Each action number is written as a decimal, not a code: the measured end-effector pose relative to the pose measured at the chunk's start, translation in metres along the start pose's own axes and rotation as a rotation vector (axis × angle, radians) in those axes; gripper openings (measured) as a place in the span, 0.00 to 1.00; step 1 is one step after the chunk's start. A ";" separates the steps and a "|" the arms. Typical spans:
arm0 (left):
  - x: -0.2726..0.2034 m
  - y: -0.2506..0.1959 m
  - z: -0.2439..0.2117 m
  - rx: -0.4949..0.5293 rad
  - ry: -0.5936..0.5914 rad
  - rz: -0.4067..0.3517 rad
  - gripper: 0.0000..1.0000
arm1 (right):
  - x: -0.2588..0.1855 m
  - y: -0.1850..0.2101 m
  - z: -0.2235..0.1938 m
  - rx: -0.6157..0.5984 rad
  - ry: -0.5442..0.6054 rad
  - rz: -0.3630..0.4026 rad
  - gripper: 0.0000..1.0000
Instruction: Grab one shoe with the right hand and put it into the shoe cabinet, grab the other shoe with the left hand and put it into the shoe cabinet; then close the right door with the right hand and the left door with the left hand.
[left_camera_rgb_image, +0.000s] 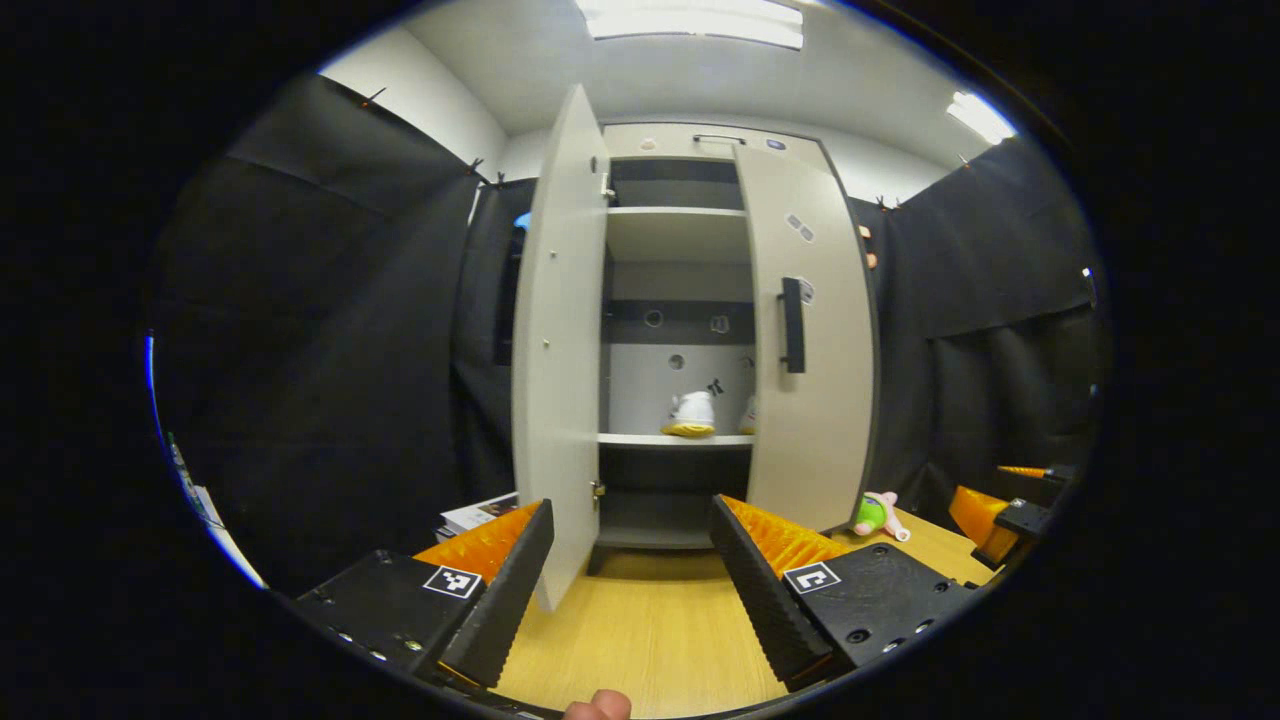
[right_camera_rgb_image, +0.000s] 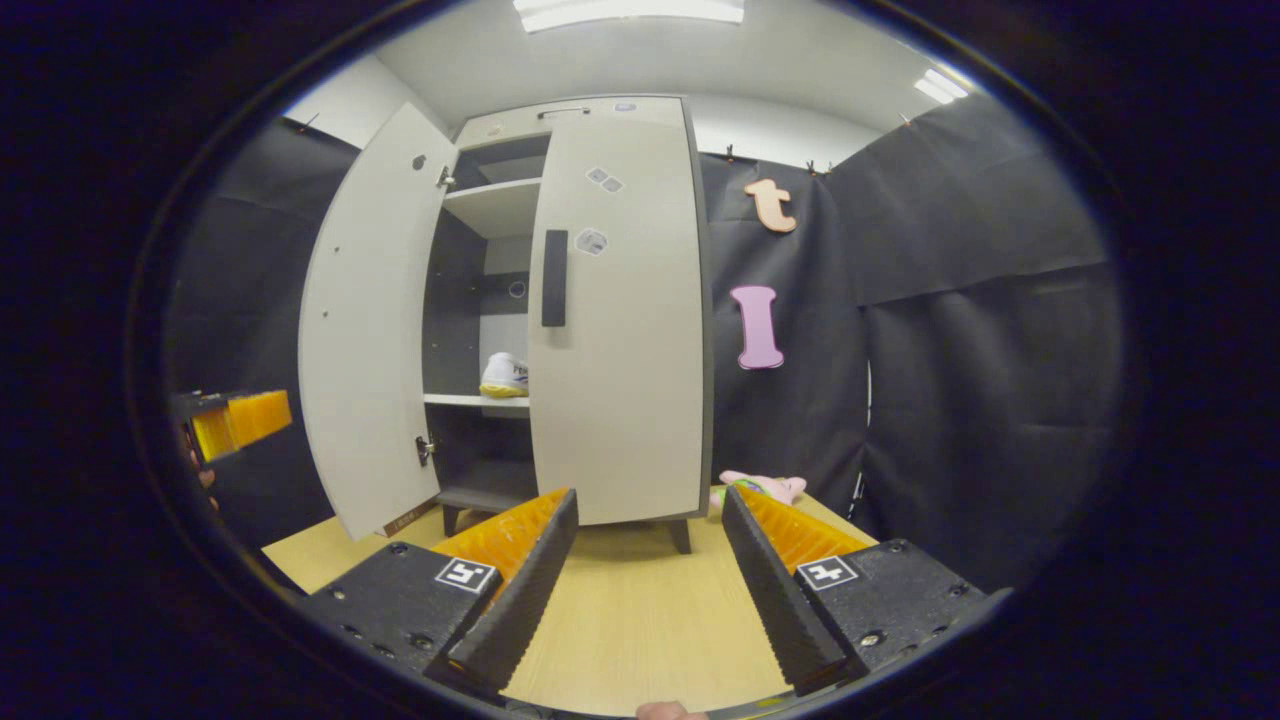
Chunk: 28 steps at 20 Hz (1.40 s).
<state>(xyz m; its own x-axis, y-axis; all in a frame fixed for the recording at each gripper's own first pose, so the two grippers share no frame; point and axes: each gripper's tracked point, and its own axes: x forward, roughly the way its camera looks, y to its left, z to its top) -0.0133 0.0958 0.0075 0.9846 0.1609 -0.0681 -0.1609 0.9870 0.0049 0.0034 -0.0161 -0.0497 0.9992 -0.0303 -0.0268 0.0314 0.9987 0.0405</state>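
The pale shoe cabinet (left_camera_rgb_image: 680, 240) stands on the wooden table. Its left door (left_camera_rgb_image: 555, 340) swings wide open; its right door (left_camera_rgb_image: 810, 340) with a dark handle (left_camera_rgb_image: 792, 325) is shut. A white shoe with a yellow sole (left_camera_rgb_image: 690, 413) rests on the middle shelf, and the edge of a second shoe (left_camera_rgb_image: 748, 415) peeks from behind the right door. In the right gripper view the shoe (right_camera_rgb_image: 505, 376) sits on the same shelf beside the shut right door (right_camera_rgb_image: 615, 310). My left gripper (left_camera_rgb_image: 632, 570) is open and empty before the cabinet. My right gripper (right_camera_rgb_image: 648, 570) is open and empty too, and also appears at far right (left_camera_rgb_image: 1010, 520).
A small pink and green plush toy (left_camera_rgb_image: 878, 514) lies on the table (left_camera_rgb_image: 650, 630) right of the cabinet, also seen in the right gripper view (right_camera_rgb_image: 760, 487). Some books or papers (left_camera_rgb_image: 480, 512) lie left of the open door. Black cloth walls surround the booth.
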 end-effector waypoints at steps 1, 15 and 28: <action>0.007 0.018 0.008 -0.020 -0.014 0.022 0.94 | 0.000 -0.001 -0.004 0.002 0.004 0.001 0.94; 0.132 0.152 0.090 -0.038 -0.033 0.162 0.94 | 0.002 -0.002 -0.014 -0.001 0.031 0.000 0.95; 0.165 0.149 0.098 -0.011 -0.012 0.154 0.92 | 0.019 -0.009 -0.003 0.008 0.011 -0.015 0.95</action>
<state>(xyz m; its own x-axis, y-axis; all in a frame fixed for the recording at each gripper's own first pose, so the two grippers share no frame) 0.1322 0.2700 0.0950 0.9488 0.3108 -0.0558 -0.3112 0.9504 0.0033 0.0221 -0.0258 -0.0536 0.9983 -0.0443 -0.0383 0.0461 0.9978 0.0478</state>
